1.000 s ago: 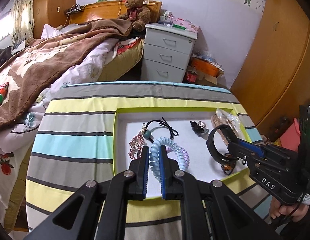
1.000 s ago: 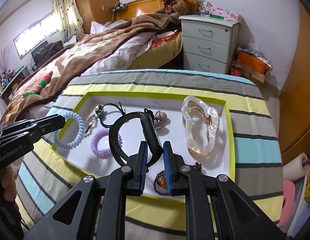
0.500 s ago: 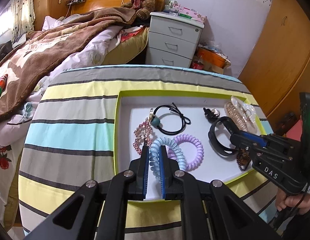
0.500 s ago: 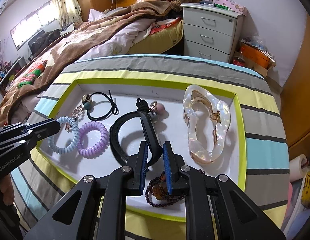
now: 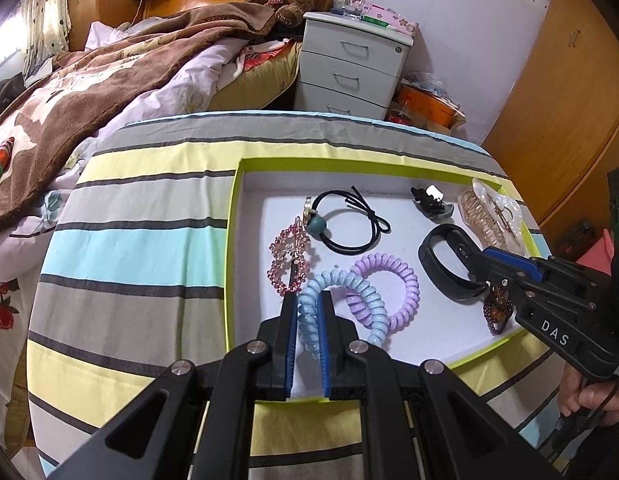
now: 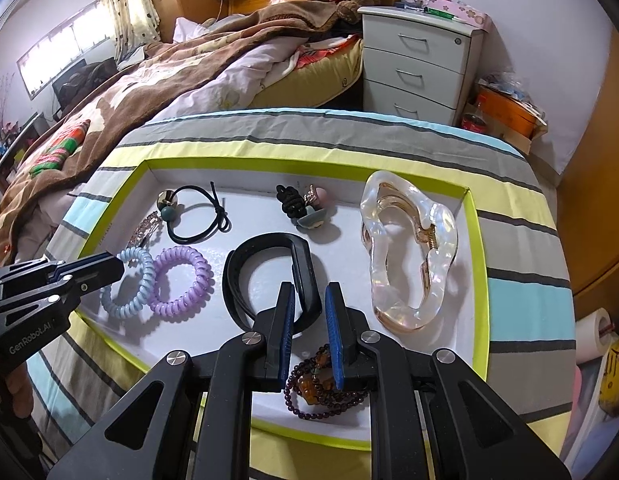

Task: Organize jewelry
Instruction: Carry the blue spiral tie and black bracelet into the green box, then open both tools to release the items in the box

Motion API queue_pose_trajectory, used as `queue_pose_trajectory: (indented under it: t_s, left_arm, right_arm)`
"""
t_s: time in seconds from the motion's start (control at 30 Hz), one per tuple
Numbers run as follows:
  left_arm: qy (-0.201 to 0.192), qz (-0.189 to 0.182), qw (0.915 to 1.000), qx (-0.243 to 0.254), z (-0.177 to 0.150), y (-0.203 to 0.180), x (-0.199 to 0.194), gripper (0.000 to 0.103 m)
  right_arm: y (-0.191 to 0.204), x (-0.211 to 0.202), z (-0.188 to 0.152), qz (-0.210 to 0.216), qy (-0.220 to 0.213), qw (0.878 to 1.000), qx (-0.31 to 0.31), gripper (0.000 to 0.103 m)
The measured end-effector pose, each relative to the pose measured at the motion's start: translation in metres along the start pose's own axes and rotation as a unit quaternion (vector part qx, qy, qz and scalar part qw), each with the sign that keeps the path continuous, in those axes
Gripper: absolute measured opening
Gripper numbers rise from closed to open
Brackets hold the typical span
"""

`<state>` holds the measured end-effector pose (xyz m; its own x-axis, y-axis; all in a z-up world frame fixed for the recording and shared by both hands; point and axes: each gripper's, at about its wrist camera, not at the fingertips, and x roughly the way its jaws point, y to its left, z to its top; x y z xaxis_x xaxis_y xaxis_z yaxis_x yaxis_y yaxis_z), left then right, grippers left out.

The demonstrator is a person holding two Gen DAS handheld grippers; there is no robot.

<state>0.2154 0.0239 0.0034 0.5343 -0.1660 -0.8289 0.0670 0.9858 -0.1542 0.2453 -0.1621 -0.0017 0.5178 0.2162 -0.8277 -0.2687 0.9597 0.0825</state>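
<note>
Left gripper (image 5: 308, 300) clamps the blue coil hair tie (image 5: 341, 304), which lies in the white tray (image 5: 245, 184) touching the purple coil hair tie (image 5: 393, 280). Right gripper (image 6: 309, 292), its jaws parted, straddles one side of the black bracelet (image 6: 269, 272). A bead bracelet (image 6: 321, 392) lies beneath it, with a clear hair claw (image 6: 405, 256) to the right.

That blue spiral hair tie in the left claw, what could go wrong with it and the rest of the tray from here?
The blue spiral hair tie is pinched in the left claw and overlaps the purple spiral tie, so lifting it may drag that one along.

The right claw, now open, straddles the black band with the bead bracelet just beneath; closing could catch the beads.

The clear hair clip lies close by and might get nudged.
</note>
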Motion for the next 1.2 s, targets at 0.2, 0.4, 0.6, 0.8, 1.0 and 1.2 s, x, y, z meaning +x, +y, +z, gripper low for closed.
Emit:
queue_pose_trajectory:
  t_s: [0.2,0.4,0.6,0.8,1.0,1.2]
  left_arm:
    - [0.002,0.001,1.0000,-0.003,0.000,0.001,0.001,0.011]
    - [0.008,0.006,0.9999,-0.004,-0.001,0.001,0.002,0.011]
    - [0.007,0.008,0.9999,-0.002,-0.001,-0.001,0.001,0.019]
    - [0.008,0.014,0.9999,-0.006,-0.001,0.001,0.001,0.026]
    - [0.006,0.014,0.9999,-0.005,-0.002,-0.001,-0.002,0.032]
    - [-0.001,0.021,0.9998,0.003,-0.005,-0.006,-0.007,0.036]
  right_arm:
    - [-0.001,-0.001,-0.001,0.000,-0.001,1.000,0.002,0.016]
    - [-0.003,-0.002,0.000,-0.002,-0.003,1.000,0.004,0.016]
    - [-0.003,-0.003,0.000,-0.003,-0.006,1.000,0.009,0.016]
    - [-0.005,-0.004,-0.002,-0.004,-0.010,1.000,0.014,0.018]
    - [-0.004,-0.010,-0.003,-0.001,-0.019,1.000,0.019,0.023]
    - [-0.004,-0.019,-0.006,0.000,-0.033,0.999,0.030,0.033]
